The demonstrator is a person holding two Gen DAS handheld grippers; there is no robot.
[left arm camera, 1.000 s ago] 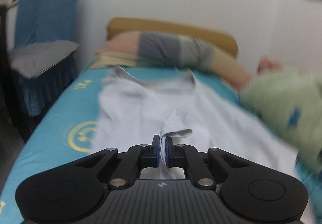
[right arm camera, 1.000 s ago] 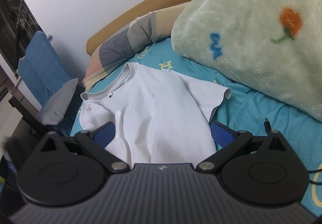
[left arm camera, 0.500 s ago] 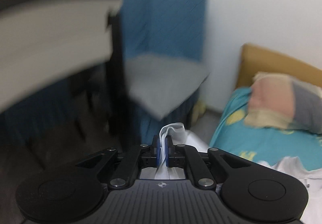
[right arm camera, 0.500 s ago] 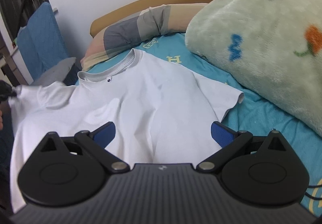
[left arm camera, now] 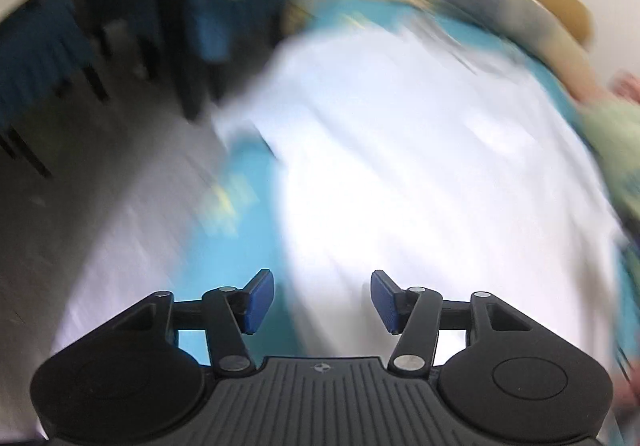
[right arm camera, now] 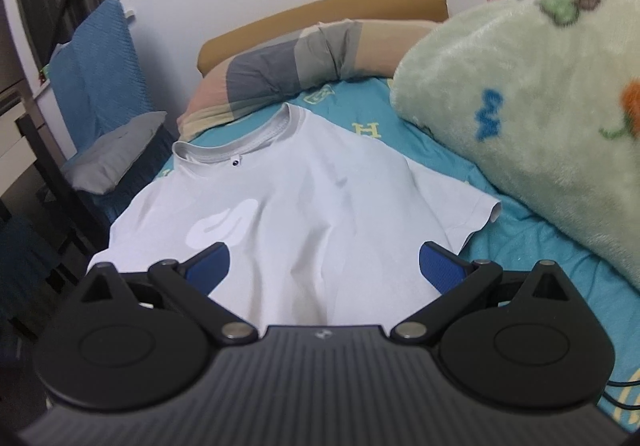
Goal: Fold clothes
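Ahead of both claws: a white T-shirt (right arm camera: pixel 320 197) lies spread flat on the teal sheet (right arm camera: pixel 532 242) of a bed, collar at the far end, hem running under the right claw.
Right claw (right arm camera: pixel 324 266): released, blue pads wide apart, nothing between them; it hangs over the shirt's lower half.
Left claw (left arm camera: pixel 322 300): released too, pads apart and bare, over the shirt's (left arm camera: pixel 420 173) near left edge, where teal sheet (left arm camera: pixel 240 246) shows just left of the cloth.
Containers: I cannot make out any in either view.
Right of the right claw: a green fleece blanket (right arm camera: pixel 532 101) is heaped on the sheet, near the shirt's right sleeve but apart from it.
Beyond the collar: a striped pillow (right arm camera: pixel 304 61) rests against a tan headboard (right arm camera: pixel 320 17).
Right view only: sharp detail, namely a pale print on the chest, a dark dot at the collar, a grey cushion (right arm camera: pixel 116 153) far left, and a black cable (right arm camera: pixel 620 398) at lower right.
Left view only: heavily blurred; floor (left arm camera: pixel 100 205) left of the bed.
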